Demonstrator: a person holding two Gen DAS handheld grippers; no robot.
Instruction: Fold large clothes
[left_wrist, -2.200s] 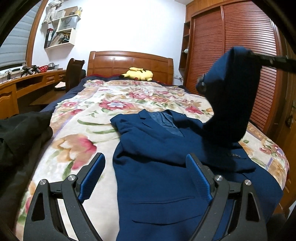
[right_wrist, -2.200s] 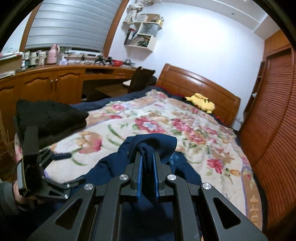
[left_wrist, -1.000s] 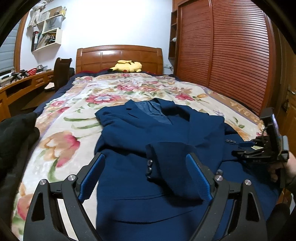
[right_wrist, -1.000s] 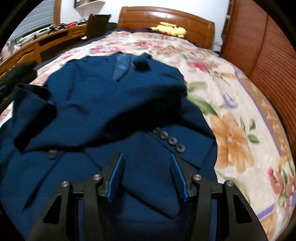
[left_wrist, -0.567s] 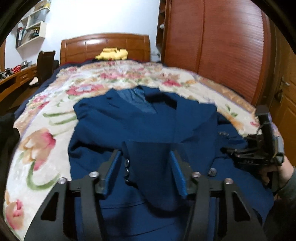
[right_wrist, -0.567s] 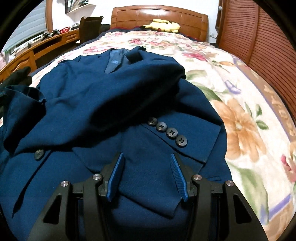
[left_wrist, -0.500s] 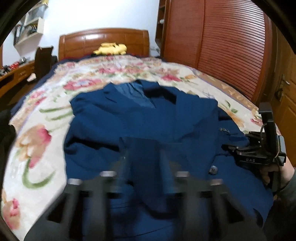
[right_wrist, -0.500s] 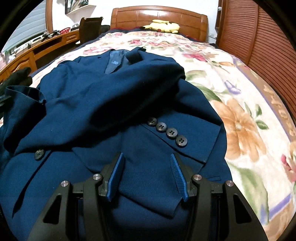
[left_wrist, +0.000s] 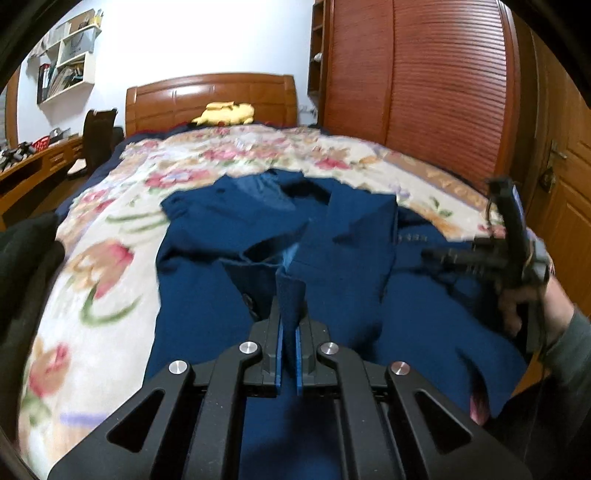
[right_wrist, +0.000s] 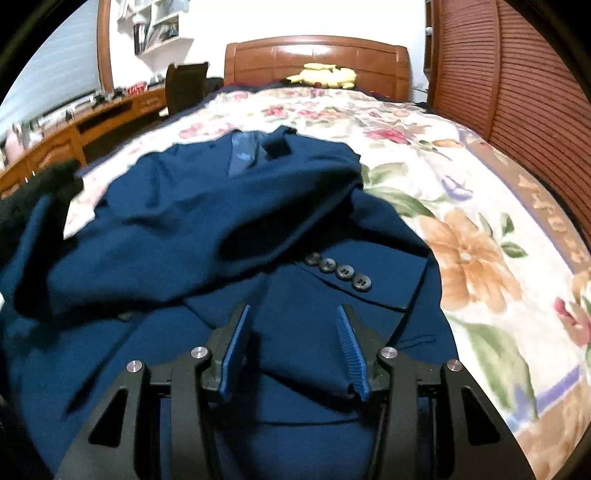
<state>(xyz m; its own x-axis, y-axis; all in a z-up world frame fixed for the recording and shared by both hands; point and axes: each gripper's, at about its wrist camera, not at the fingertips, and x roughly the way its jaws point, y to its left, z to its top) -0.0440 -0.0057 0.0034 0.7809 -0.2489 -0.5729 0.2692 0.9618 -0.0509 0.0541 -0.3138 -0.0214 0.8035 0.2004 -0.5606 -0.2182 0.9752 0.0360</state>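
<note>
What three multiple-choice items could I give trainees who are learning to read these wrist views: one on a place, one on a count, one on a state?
1. Where does the yellow plush toy lie?
A. at the headboard
B. on the desk
C. on the jacket

2. How many buttons in the row on the sleeve cuff of the blue jacket?
A. two
B. four
C. six

3. What is the left gripper doing?
A. standing open over the bedspread
B. shut on a fold of the jacket
C. holding the toy

Key: 1 A, it lies at the head of the bed; 2 B, four dark buttons show; 3 B, blue cloth stands between its pressed pads.
</note>
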